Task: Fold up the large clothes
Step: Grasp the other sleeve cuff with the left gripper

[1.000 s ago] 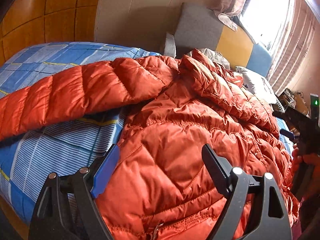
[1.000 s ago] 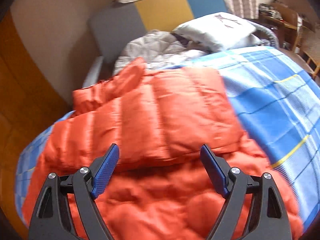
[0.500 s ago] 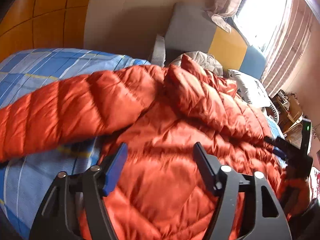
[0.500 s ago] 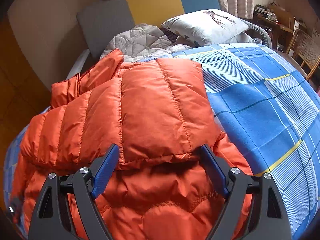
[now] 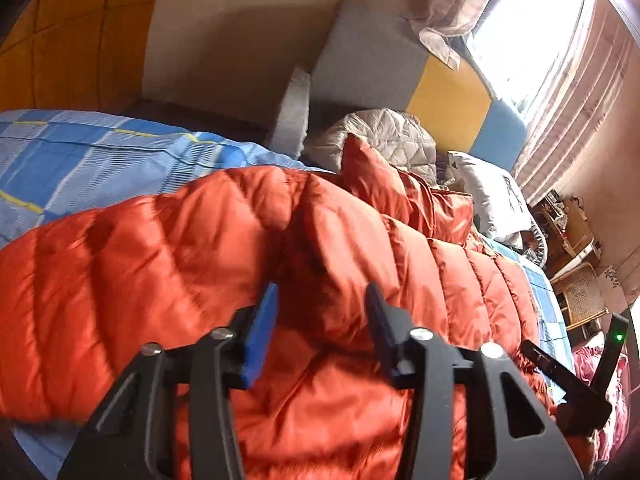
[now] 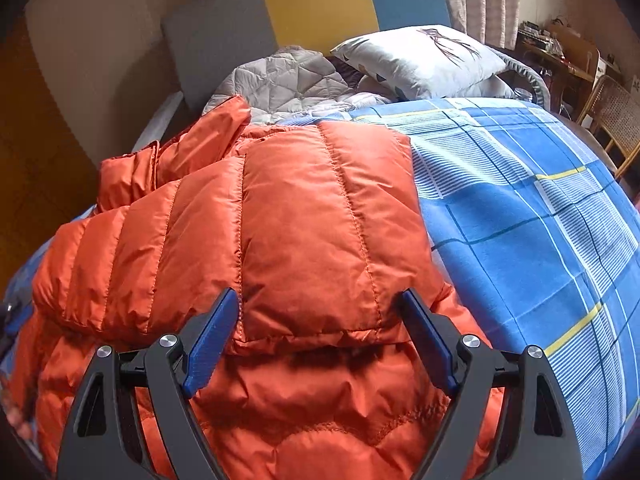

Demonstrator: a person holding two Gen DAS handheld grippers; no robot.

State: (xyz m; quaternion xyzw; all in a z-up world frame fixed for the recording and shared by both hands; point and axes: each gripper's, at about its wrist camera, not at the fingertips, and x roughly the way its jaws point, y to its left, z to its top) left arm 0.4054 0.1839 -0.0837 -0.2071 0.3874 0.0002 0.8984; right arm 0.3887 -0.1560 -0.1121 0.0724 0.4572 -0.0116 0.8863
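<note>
An orange puffer jacket [image 5: 400,400] lies spread on the bed. Its one sleeve [image 5: 140,264] stretches out to the left, and the other sleeve [image 6: 300,232] is folded across the body. My left gripper [image 5: 322,320] hovers over the spot where the outstretched sleeve meets the body. Its jaws are closing, with jacket fabric between them and a gap still showing at the pads. My right gripper [image 6: 320,320] stands wide open, and the folded sleeve's near edge lies between its fingers. In the left wrist view the right gripper [image 5: 568,384] shows at the jacket's far right edge.
The bed has a blue plaid sheet [image 6: 520,220]. A grey quilted cover [image 6: 280,80] and a white pillow [image 6: 420,60] lie against the grey, yellow and blue headboard [image 6: 320,8]. A wicker chair [image 6: 616,120] and a cluttered desk stand to the right.
The left gripper has moved forward over the jacket toward the sleeve's root, and its jaws have narrowed. The right gripper has come closer to the folded sleeve's edge, its jaws as wide as before.
</note>
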